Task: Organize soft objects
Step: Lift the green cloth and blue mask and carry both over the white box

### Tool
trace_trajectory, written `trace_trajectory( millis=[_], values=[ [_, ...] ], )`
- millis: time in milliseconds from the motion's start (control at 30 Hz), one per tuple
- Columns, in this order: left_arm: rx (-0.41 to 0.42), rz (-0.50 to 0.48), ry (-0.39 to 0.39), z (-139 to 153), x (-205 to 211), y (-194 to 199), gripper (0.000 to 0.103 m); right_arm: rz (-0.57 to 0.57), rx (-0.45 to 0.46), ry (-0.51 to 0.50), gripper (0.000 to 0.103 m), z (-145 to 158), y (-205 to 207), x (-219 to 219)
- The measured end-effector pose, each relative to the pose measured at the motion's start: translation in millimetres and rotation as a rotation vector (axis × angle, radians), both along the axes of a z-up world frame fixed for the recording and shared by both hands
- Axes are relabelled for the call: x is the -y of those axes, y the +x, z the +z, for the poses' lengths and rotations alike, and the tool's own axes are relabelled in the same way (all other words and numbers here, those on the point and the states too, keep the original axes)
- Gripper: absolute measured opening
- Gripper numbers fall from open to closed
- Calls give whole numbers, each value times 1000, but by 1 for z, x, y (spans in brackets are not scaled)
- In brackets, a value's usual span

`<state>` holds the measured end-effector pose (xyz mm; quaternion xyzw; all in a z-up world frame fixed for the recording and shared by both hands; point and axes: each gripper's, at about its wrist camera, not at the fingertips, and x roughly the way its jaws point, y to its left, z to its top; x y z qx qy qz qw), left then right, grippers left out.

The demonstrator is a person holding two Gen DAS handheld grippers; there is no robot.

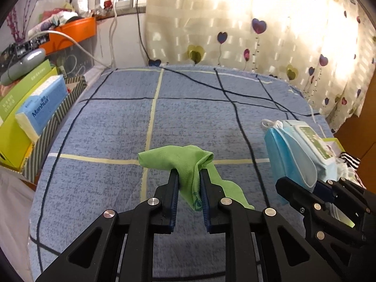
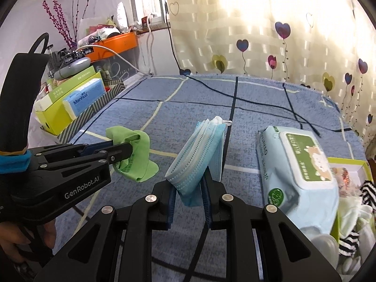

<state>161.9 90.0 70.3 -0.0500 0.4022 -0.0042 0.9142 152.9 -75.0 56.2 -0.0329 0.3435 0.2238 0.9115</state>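
So the crumpled lime-green microfibre cloth is pinched in the left gripper, jaws clamped narrow on a bunched fold, with the loose tail drooping toward the blue checked bedspread. Grabbing it by a fold probably makes sense since a limp cloth gives nothing else to hold. Just beside it, the right gripper is closed narrow on a stack of pale blue pleated face masks, gripped at one short end so the stack stands tilted up with the white ear loops at the far tip. The pale blue wet-wipes pack with the green label lies on the bedspread to the right, next to a yellow-green box of striped and white soft things, which looks like the likely drop spot. The striped tray holding a blue tissue pack sits well off to the left.
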Motion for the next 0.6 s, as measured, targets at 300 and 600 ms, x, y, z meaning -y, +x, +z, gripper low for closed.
trace_trajectory(
  millis=[300, 600],
  values=[
    [59, -37, 11, 27, 17, -27, 17, -13, 58, 2, 21, 22, -28, 16],
    [104, -97, 5, 49, 38, -47, 17, -42, 113, 4, 21, 43, -57, 39]
  ],
)
